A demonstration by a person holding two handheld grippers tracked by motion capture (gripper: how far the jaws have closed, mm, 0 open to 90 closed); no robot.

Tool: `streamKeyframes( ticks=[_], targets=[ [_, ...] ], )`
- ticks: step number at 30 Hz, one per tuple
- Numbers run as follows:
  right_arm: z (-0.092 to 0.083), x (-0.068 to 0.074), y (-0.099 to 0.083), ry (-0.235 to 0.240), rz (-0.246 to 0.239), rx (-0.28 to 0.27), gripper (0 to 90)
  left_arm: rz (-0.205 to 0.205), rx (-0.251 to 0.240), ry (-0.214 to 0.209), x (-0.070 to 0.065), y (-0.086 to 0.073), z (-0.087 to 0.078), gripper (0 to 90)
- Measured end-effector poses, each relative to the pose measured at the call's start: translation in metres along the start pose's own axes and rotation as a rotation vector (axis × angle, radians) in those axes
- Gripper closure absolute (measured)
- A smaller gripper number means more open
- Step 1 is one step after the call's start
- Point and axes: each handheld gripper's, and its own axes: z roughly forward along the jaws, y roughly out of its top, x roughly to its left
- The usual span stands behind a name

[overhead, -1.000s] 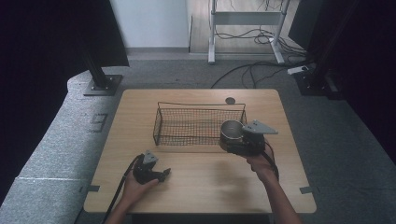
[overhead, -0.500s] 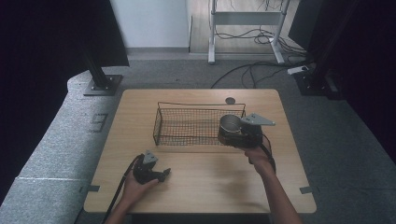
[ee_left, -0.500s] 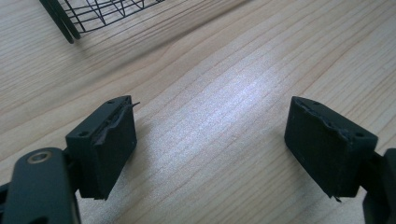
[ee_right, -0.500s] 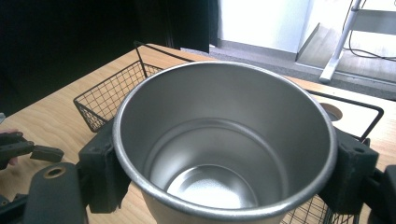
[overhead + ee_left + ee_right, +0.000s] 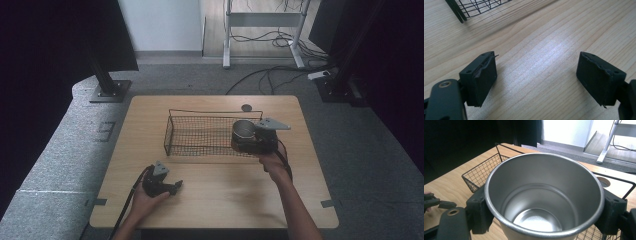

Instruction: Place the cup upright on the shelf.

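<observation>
We judge the steel cup rigid, light, slippery; right gripper clamps its wall at 3 and 9 o'clock.

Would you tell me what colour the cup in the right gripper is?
Plain silvery steel cup, clearest in the right gripper view.

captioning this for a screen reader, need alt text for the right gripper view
A shiny, empty metal cup is clamped upright between the right gripper's two black jaws, its open mouth toward the camera. Behind and below it sits a black wire basket on a light wooden table.
</observation>
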Motion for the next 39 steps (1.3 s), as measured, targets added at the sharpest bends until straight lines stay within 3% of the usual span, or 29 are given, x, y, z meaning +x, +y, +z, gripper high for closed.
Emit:
streamKeyframes(
  ticks=[11, 25, 39],
  targets=[
    [0.014, -0.006, 0.005, -0.016, 0.005, 0.018, 18.1, 0.0, 0.001, 0.0, 0.0, 0.0, 0.0, 16.7],
    [0.035, -0.004, 0.009, -0.005, 0.009, 0.037, 18.1, -0.001, 0.0, 0.0, 0.0, 0.0, 0.0, 16.7],
    [0.046, -0.008, 0.014, -0.016, 0.02, 0.046, 18.1, -0.001, -0.001, -0.001, 0.0, 0.0, 0.0, 16.6]
  ],
)
